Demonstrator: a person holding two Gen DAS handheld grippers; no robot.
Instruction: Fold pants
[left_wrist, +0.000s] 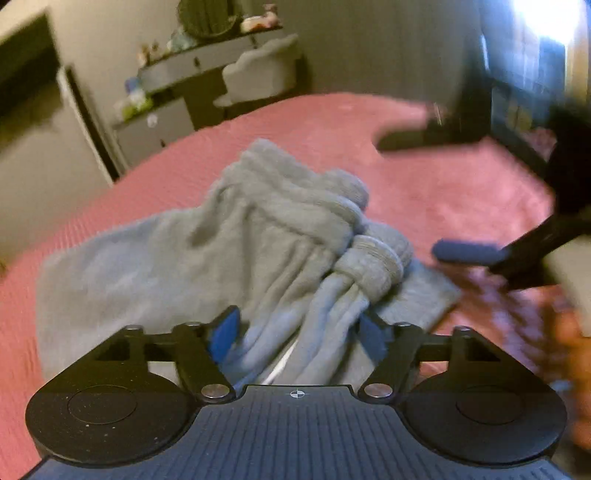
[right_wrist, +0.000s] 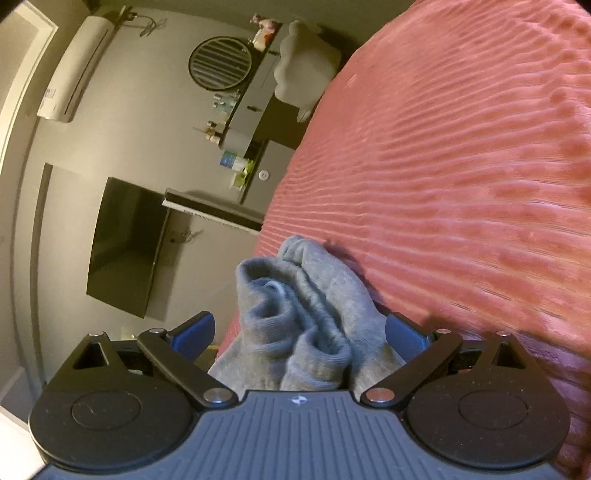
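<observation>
Bed: pink ribbed bedspread (right_wrist: 461, 155).
Walls: grey.
Dresser (left_wrist: 177, 70): grey, cluttered top, round mirror (right_wrist: 220, 63) above.
Chair (left_wrist: 264, 72): pale, upholstered.
Television (right_wrist: 127, 245): dark, wall-mounted.
Air conditioner (right_wrist: 75, 70): white, high.
Window (left_wrist: 543, 22): glaring bright.

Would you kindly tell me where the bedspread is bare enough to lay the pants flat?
The pink bedspread lies bare beyond the grey pants, toward the dresser, and along their left side. It is crowded near the right claw.
</observation>
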